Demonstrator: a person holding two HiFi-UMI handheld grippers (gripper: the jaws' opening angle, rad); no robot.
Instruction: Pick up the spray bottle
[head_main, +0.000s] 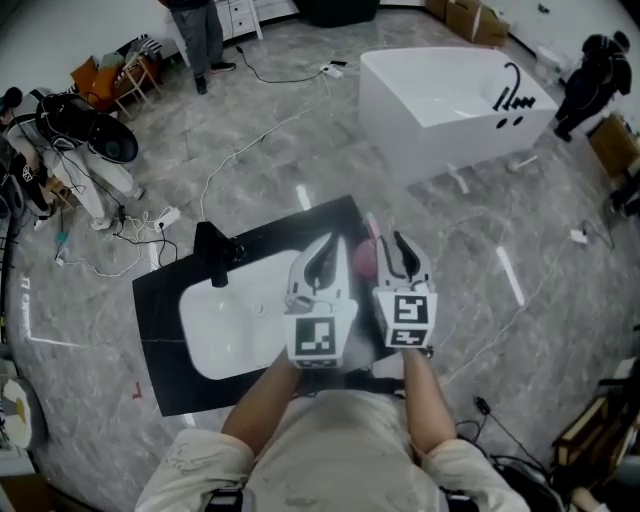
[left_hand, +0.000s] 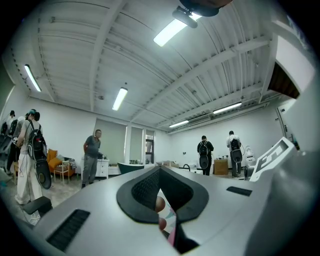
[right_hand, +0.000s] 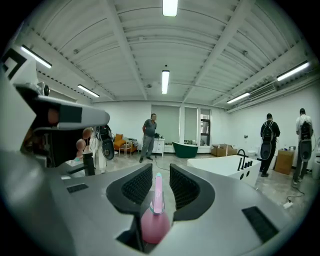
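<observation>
Right gripper view: pink, round-bodied spray bottle (right_hand: 155, 222).

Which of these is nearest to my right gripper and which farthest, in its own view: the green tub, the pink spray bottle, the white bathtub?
1. Pink spray bottle: centre, standing between the fingers.
2. White bathtub: on the floor, off to the right.
3. Green tub: centre, back by the far wall.
</observation>
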